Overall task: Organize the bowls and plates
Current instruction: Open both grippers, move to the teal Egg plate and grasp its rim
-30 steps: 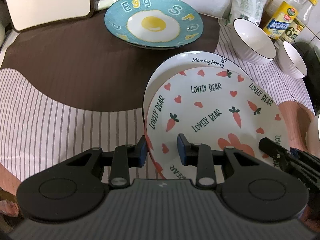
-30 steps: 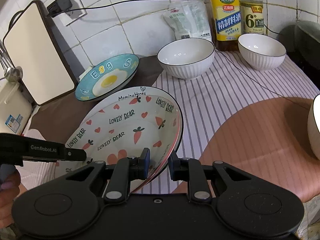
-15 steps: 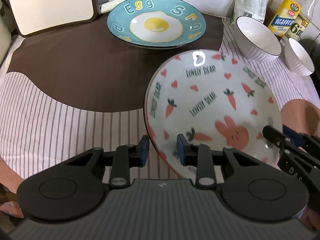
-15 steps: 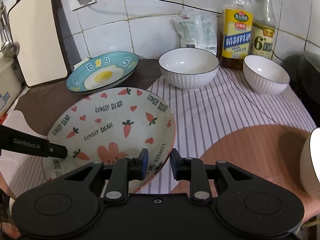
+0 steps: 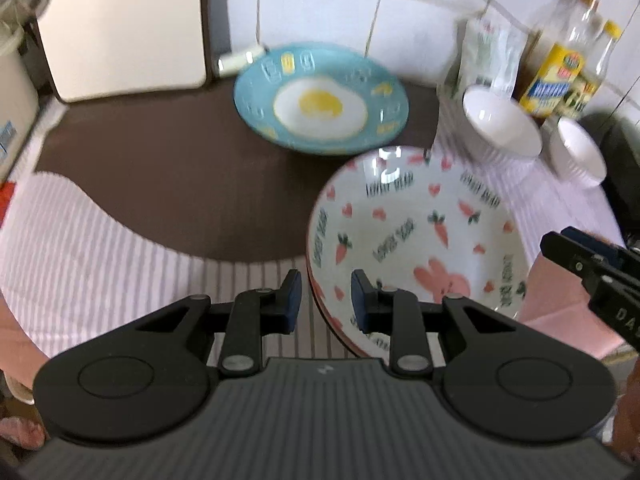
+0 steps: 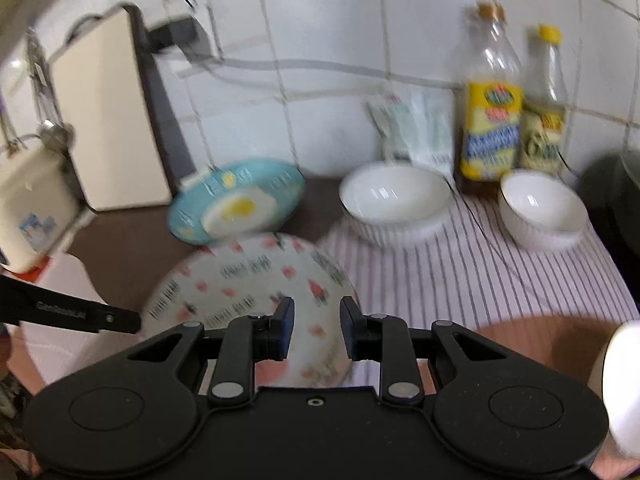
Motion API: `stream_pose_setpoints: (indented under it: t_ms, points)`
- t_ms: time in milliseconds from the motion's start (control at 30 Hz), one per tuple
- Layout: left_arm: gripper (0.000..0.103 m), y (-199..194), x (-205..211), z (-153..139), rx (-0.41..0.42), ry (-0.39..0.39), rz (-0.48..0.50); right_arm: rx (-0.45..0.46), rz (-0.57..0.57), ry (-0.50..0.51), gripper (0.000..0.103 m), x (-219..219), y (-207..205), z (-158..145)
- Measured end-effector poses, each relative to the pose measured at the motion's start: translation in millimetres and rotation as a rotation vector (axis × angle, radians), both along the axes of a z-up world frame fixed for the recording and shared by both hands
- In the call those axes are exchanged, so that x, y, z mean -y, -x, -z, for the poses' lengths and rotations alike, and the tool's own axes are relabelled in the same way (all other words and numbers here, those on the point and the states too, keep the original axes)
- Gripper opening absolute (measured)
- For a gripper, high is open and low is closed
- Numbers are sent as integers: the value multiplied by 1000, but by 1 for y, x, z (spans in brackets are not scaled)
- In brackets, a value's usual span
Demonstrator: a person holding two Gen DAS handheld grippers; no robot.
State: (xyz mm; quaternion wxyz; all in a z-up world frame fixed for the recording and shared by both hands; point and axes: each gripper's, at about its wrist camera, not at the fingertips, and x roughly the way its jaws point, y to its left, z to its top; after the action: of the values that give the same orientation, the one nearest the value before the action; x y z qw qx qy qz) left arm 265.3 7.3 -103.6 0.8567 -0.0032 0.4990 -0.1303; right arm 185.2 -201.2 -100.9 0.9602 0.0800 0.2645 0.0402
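White ceramic with red carrots, hearts and a pink rabbit: the carrot-print plate [image 5: 416, 236] lies on the counter [image 5: 168, 184], its far rim just in front of the blue egg-print plate [image 5: 320, 96].

My left tool [image 5: 321, 300] has its blue pads apart, straddling the near-left rim of the carrot-print plate. I see a gap on both sides of the rim, so it is not clamped.

My right tool [image 6: 316, 330] has its pads spread, with the right side of the carrot-print plate visible through the gap. I cannot confirm contact with the rim from the right wrist view, which is blurred.

The egg-print plate sits at the back of the brown part of the cloth, near the tiled wall [image 6: 320, 60]. A large white bowl [image 6: 394, 202] stands on the striped cloth to its right, and a smaller white bowl [image 6: 542, 210] stands further right, apart from it. Two bottles [image 6: 490, 100] with yellow labels and a plastic pouch [image 6: 412, 128] stand against the wall behind the bowls. A cream cutting board [image 5: 120, 24] leans upright at the back left. Part of another white vessel [image 6: 622, 384] shows at the right edge of the right wrist view.
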Motion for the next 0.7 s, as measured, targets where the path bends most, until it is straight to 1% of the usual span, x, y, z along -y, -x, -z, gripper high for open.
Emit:
stream_pose_setpoints:
  t_ms: [133, 233, 300, 367, 433, 467, 533, 633, 700]
  points:
    - [26, -4, -14, -25, 66, 31, -11, 44, -70, -65, 34, -2, -8, -27]
    - [28, -10, -25, -42, 124, 48, -15, 67, -130, -113, 41, -6, -22, -38]
    - [30, -15, -31, -48, 157, 63, -17, 86, -155, -127, 48, -9, -32, -39]
    - [30, -23, -37, -51, 183, 78, -25, 97, -160, -130, 52, -13, -48, -34]
    - [32, -32, -42, -50, 207, 95, -33, 91, -146, -130, 53, -16, -67, -25]
    - [35, -39, -44, -47, 217, 102, -38, 86, -139, -140, 53, -16, -75, -21]
    - [41, -49, -47, -41, 229, 106, -53, 59, -129, -158, 53, -16, -97, -9]
    - [43, -65, -50, -30, 245, 115, -68, 24, -100, -148, 53, -18, -125, 7]
    - [51, -77, -51, -21, 254, 120, -77, -6, -78, -150, 53, -18, -138, 14]
